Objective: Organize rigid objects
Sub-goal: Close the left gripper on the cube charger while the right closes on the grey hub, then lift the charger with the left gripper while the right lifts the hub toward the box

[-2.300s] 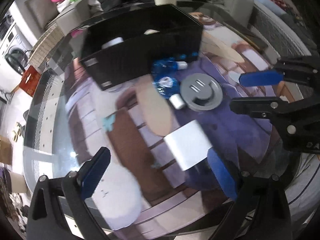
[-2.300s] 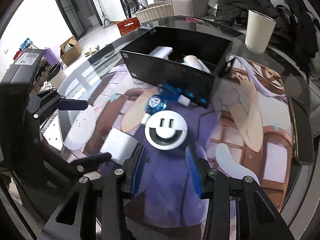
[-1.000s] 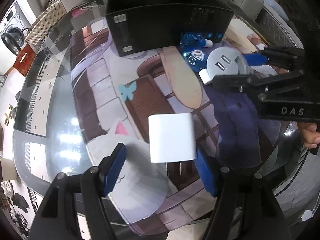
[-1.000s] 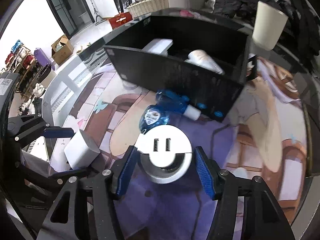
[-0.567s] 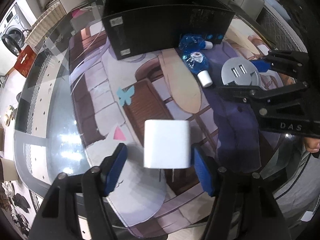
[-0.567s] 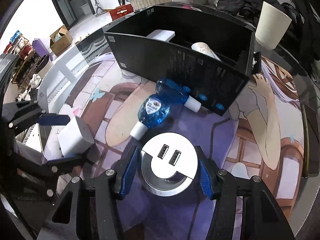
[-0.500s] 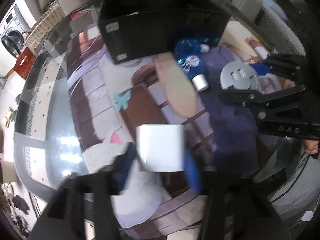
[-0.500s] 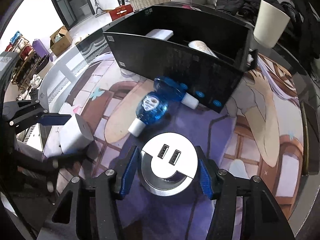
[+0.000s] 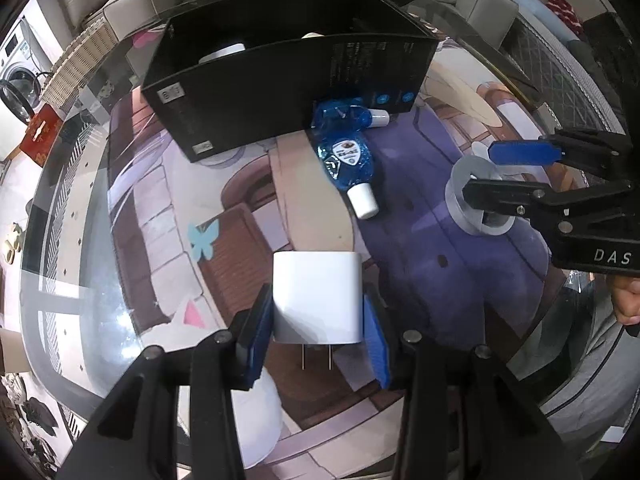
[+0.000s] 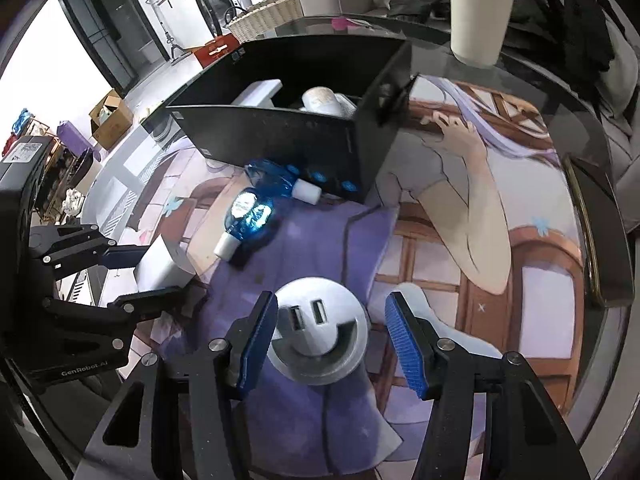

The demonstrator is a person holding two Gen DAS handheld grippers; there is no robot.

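Observation:
My left gripper (image 9: 318, 334) is shut on a white plug charger (image 9: 318, 296), its two prongs pointing back toward the camera. It also shows in the right wrist view (image 10: 162, 266). My right gripper (image 10: 332, 340) is open around a round grey USB socket hub (image 10: 318, 334); the left pad is close to it and a gap shows at the right pad. The hub also shows in the left wrist view (image 9: 478, 200). A black box (image 9: 280, 76) stands at the back with white items inside (image 10: 320, 100). Two blue bottles (image 9: 348, 160) lie in front of it.
A printed mat (image 9: 248, 240) covers the round glass table (image 9: 60, 240). A cream cup (image 10: 478, 16) stands behind the box. A dark flat object (image 10: 600, 240) lies at the table's right edge. Sofas, a wicker basket and a washing machine surround the table.
My left gripper has closed on the white charger. My right gripper has stayed around the grey hub, which sits lower and closer between the fingers, and the view has swung right.

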